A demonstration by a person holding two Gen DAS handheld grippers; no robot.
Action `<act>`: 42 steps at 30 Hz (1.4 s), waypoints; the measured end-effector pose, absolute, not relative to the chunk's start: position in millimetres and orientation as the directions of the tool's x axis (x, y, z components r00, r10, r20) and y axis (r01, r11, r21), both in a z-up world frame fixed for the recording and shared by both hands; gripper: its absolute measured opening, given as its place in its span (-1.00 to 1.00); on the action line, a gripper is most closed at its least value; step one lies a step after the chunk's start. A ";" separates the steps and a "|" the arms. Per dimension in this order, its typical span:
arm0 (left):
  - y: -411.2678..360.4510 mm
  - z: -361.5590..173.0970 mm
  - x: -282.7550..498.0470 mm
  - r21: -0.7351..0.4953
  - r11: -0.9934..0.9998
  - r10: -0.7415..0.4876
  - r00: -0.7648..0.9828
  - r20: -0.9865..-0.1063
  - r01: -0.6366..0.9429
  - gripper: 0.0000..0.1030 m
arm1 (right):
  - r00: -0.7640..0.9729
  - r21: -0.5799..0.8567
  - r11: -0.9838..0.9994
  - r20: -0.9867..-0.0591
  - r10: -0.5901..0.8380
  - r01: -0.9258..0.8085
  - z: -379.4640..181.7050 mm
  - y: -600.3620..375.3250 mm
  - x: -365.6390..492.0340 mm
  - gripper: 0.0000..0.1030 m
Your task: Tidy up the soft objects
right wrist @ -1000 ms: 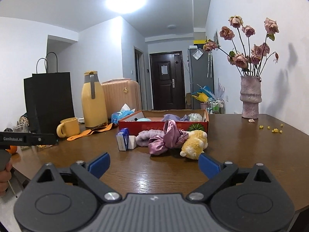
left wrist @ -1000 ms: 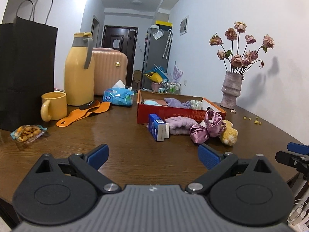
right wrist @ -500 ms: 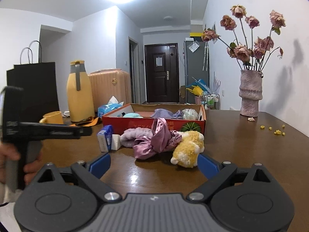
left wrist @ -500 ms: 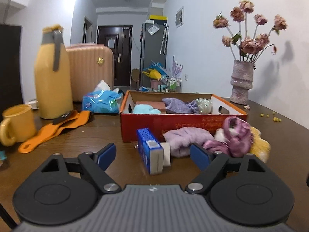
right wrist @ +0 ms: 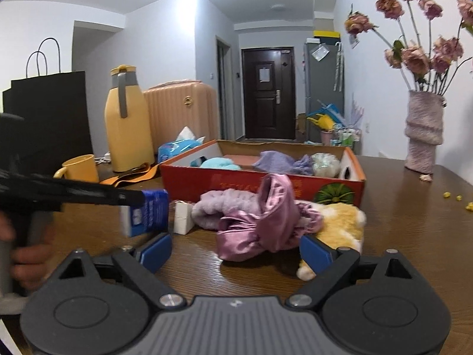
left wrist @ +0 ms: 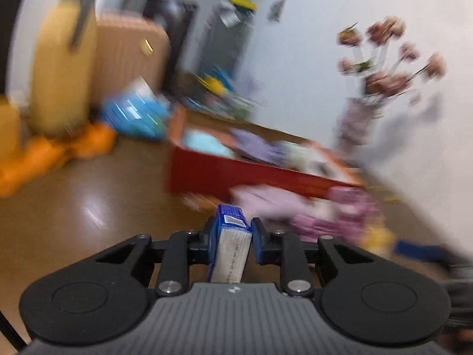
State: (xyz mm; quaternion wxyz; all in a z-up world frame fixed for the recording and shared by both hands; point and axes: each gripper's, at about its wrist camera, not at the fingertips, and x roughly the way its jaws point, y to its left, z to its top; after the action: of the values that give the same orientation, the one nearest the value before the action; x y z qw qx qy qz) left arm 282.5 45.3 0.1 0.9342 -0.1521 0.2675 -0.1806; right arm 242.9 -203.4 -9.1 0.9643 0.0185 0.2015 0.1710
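Left gripper (left wrist: 230, 244) has its fingers clamped on the blue pack (left wrist: 230, 248), held off the bench (right wrist: 414, 224) near the red box (right wrist: 266, 182). Looks light, prob squashy w/ slick wrap, so grip the 2 broad faces mid-body. Right gripper (right wrist: 235, 251) fingers spread, empty, in front of the satin scrunchie (right wrist: 260, 222).

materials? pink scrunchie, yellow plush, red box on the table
Pink scrunchie: looks like satin, glossy with soft gathered folds.
Yellow plush: fuzzy pile fabric, matte, likely synthetic fleece.
Red box: printed cardboard; brown raw board shows on the inner walls, slight sheen on the red outside.
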 end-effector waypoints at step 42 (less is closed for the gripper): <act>39.3 -26.8 228.5 -0.554 0.800 -0.554 0.636 -0.538 0.228 -0.42 | 0.727 0.429 0.854 -0.480 0.491 -0.294 -30.3 -204.6 195.1 -0.57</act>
State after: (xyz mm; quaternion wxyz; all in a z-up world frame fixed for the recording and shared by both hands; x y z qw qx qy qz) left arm 228.5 39.3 -26.8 0.8763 -0.2237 0.3638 -0.2230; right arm 195.1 -204.6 -30.3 0.9147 0.1640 0.3007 0.2144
